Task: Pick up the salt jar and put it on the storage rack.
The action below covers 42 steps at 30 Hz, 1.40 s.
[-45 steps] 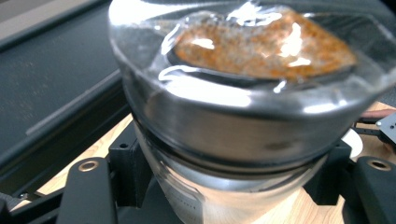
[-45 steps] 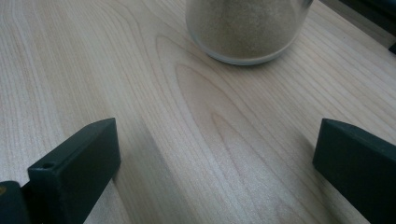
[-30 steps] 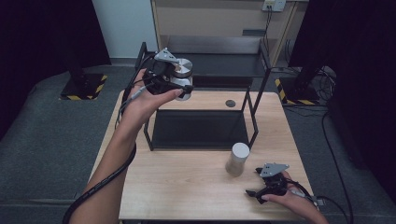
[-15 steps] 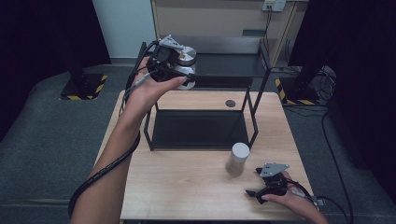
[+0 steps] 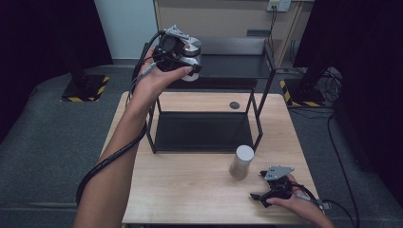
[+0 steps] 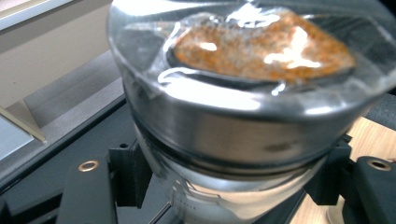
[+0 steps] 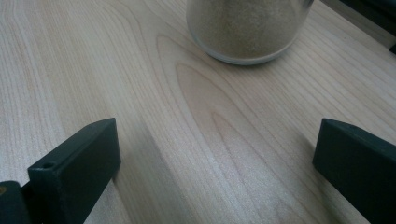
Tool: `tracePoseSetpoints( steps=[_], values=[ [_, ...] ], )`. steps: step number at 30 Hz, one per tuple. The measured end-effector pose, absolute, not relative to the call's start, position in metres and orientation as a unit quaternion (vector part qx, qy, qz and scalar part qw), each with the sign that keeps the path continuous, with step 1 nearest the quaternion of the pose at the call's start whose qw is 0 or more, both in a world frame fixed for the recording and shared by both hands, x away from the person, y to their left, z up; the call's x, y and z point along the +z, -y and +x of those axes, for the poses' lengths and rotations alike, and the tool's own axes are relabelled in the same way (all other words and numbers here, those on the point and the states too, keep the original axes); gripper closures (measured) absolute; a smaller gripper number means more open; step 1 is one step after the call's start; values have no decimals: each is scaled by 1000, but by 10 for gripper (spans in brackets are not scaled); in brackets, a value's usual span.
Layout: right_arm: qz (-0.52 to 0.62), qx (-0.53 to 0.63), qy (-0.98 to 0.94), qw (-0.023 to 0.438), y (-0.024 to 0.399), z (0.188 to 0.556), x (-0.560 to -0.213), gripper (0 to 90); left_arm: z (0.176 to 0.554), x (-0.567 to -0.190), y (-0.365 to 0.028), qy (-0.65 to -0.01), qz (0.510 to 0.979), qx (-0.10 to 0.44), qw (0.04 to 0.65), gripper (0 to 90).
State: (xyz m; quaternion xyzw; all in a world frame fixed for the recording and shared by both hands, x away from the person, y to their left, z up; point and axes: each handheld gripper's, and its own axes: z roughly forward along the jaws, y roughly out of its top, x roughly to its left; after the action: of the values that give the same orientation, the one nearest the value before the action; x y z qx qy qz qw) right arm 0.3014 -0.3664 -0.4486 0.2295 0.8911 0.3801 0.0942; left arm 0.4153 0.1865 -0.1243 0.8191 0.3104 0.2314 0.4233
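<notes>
My left gripper (image 5: pixel 189 65) is shut on a glass jar (image 5: pixel 191 53) with a silver lid and holds it in the air at the left end of the black rack's top shelf (image 5: pixel 237 64). In the left gripper view the jar (image 6: pixel 243 93) is tilted, orange powder shows through its glass, and both black fingers (image 6: pixel 126 175) press on its sides. My right gripper (image 5: pixel 259 194) rests on the wooden table (image 5: pixel 190 190) at the front right, jaws wide apart with nothing between them (image 7: pixel 217 172). A second jar (image 5: pixel 241 161) of beige powder (image 7: pixel 247 28) stands just beyond it.
The black two-level rack stands at the middle of the table, with its lower shelf (image 5: pixel 202 130) bare. A small dark round spot (image 5: pixel 234 105) lies on the table behind the rack. Dark carpet and cables surround the table.
My left hand has carried the jar upward and a little farther away, toward the rack's top shelf. The right hand and the beige jar have stayed put.
</notes>
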Motion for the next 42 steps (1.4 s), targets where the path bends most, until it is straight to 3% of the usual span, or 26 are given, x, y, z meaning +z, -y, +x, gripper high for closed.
tracePoseSetpoints(
  steps=[17,42],
  values=[
    [228,381,-891,93,367,302,-449,17,451,-131,-189,-327,810,242,423,298],
    [226,380,-892,93,367,302,-449,17,474,-140,-198,-353,803,205,435,296]
  ],
)
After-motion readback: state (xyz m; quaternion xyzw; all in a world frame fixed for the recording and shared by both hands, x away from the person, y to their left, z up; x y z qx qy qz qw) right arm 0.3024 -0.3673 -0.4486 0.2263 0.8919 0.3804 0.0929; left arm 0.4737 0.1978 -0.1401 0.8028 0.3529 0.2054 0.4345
